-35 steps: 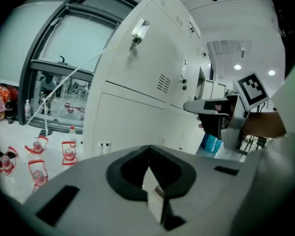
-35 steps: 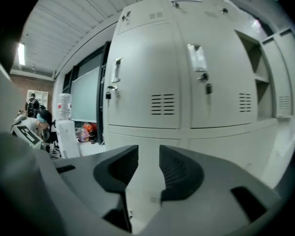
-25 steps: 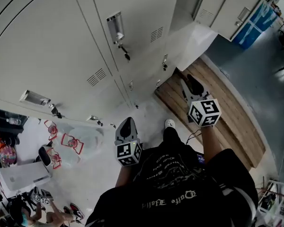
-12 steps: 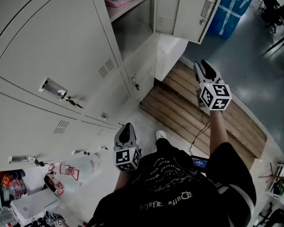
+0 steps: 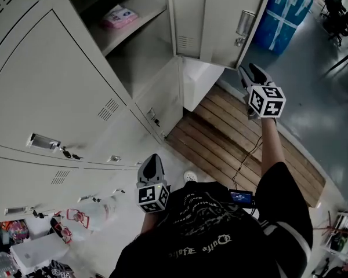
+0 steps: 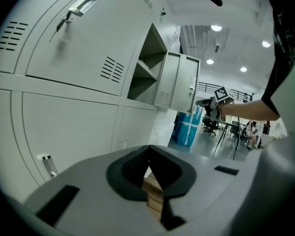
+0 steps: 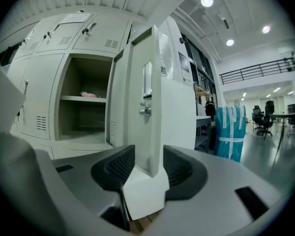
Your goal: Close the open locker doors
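Note:
One grey locker compartment (image 5: pixel 140 45) stands open, with a pink packet (image 5: pixel 119 16) on its shelf. Its door (image 5: pixel 229 22) swings out to the right, handle outward. My right gripper (image 5: pixel 249 71) is held out at the door's lower outer edge. In the right gripper view the door (image 7: pixel 143 97) stands edge-on between the two pads (image 7: pixel 119 167). The right gripper (image 7: pixel 148 156) has just been opening, and its pads stand apart from the door. My left gripper (image 5: pixel 152 162) hangs low in front of my body, shut and empty. The left gripper (image 6: pixel 148 149) faces the closed lockers.
A wooden pallet (image 5: pixel 243 143) lies on the floor below the door. A white panel (image 5: pixel 200 83) stands beside the locker base. A blue wrapped bundle (image 5: pixel 287 13) stands behind the door. Bottled water packs (image 5: pixel 87 213) lie at lower left. Closed lockers with handles (image 5: pixel 46 142) fill the left.
The view has swung along the locker row, bringing the open compartment fully into sight. My right gripper has moved out and up to the door's edge. The left gripper followed, staying low.

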The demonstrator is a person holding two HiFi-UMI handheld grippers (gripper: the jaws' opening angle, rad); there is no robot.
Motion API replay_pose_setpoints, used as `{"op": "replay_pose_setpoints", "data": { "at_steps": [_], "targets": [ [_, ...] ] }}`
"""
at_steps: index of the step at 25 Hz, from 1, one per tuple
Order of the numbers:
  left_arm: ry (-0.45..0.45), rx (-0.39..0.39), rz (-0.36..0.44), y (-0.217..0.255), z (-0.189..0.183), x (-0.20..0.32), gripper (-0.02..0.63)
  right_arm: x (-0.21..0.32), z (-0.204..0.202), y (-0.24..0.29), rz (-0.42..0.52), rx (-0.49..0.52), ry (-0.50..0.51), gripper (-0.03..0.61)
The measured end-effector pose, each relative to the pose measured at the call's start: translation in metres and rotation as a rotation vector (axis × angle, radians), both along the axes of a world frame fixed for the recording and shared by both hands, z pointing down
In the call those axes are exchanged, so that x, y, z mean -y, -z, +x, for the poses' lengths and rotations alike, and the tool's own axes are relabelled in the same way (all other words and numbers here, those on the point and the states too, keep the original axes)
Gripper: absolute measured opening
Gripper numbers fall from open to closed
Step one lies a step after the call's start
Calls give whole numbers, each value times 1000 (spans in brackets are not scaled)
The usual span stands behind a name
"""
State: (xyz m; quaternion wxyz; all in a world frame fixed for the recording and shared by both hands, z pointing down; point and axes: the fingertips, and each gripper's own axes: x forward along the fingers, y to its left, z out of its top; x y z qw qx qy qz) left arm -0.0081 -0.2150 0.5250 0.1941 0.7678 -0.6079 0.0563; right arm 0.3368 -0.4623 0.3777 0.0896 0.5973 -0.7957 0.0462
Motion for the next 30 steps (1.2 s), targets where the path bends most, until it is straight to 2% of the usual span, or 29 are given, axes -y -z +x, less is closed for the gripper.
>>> {"op": "replay_pose_setpoints", "data": {
  "at_steps": [5, 10, 13, 15, 20, 26, 30],
  "targets": [
    [16, 13, -33, -10, 11, 2, 8, 35, 1, -2, -11, 19, 87, 164],
    [33, 17, -47, -13, 10, 1, 8, 48, -5, -9, -33, 60, 158, 161],
    [53, 22, -41, -10, 5, 2, 8, 50, -2, -8, -18, 92, 158, 116],
    [66, 22, -39, -10, 3, 2, 8, 47, -2, -8, -10, 61, 173, 95],
    [74, 22, -31, -9, 2, 2, 8, 30, -11, -8, -14, 5, 255, 89],
    [65, 23, -24, -11, 2, 3, 8, -8, -34, -8, 4, -1, 371, 89],
    [57, 31, -17, -9, 0, 1, 8, -31, -52, -8, -2, 5, 412, 86]
  ]
}}
